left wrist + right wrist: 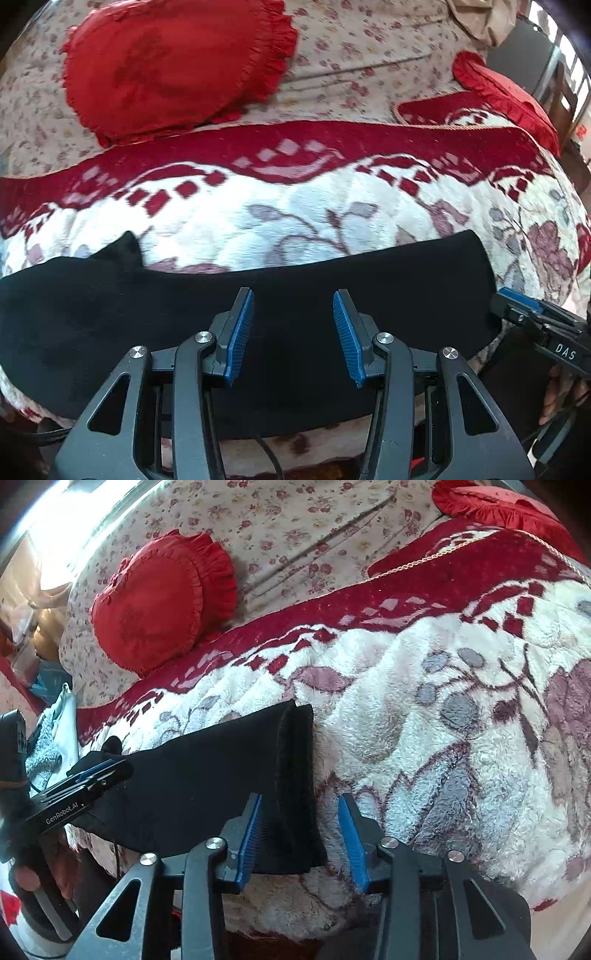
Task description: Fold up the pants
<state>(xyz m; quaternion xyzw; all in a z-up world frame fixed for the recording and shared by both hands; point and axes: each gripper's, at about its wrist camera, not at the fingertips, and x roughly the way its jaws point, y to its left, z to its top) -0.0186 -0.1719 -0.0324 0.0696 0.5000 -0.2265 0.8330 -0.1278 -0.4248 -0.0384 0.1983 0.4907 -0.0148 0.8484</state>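
Black pants [258, 314] lie flat in a long strip across the near edge of a fluffy red and white blanket [295, 206]. My left gripper [293, 306] is open and empty, hovering over the middle of the pants. In the right wrist view the pants [207, 775] end in a folded right edge. My right gripper [300, 808] is open and empty, its jaws straddling that right end of the pants. The right gripper also shows at the right of the left wrist view [532, 314], and the left gripper shows at the left of the right wrist view [92, 775].
A red frilled heart cushion [173, 66] lies on a floral sheet [369, 44] behind the blanket. A second red cushion [509, 96] sits at the far right. The bed's near edge [295, 915] drops off just below the pants.
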